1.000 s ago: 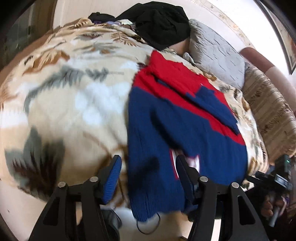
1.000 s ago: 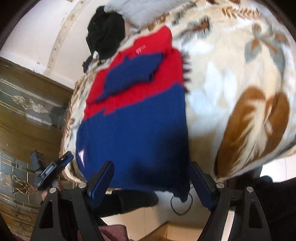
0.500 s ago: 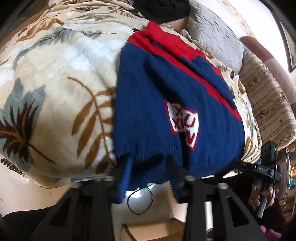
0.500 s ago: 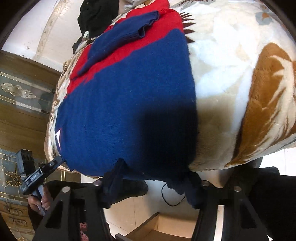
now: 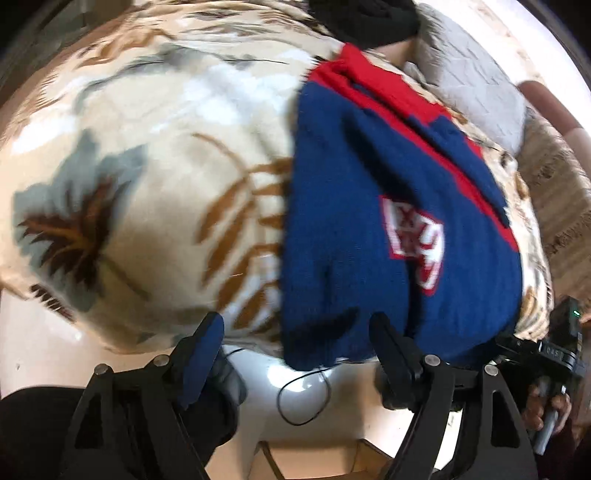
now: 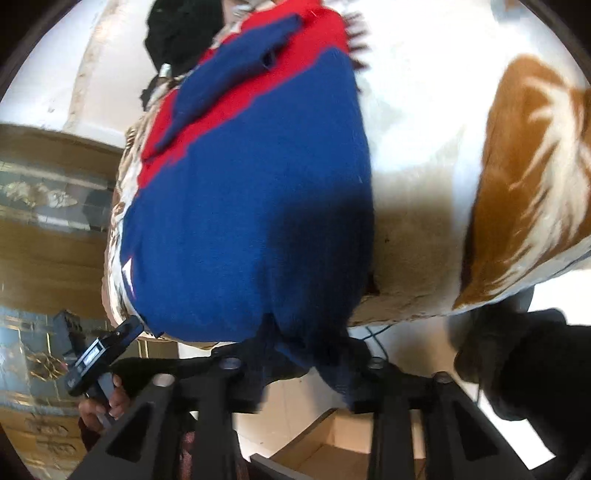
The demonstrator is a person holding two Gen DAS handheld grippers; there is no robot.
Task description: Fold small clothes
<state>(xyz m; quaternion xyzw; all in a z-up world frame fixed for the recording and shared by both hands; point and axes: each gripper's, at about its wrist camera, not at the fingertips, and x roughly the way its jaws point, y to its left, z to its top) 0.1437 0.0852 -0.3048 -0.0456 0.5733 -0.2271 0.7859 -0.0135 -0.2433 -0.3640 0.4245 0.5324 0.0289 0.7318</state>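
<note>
You are working over a bed [image 5: 140, 155] under a leaf-print blanket, with a grey pillow [image 5: 476, 85] and black clothes [image 5: 362, 18] at its far end. The sweater [image 5: 369, 206] lies flat on it, long axis running away from you, red shoulders far, blue hem hanging off the near edge. Your left gripper [image 5: 295, 332] is opening, fingers released astride the hem corner. Your right gripper [image 6: 306, 350] is opening too, hem between its fingers. Only the left view shows the white chest patch.
</note>
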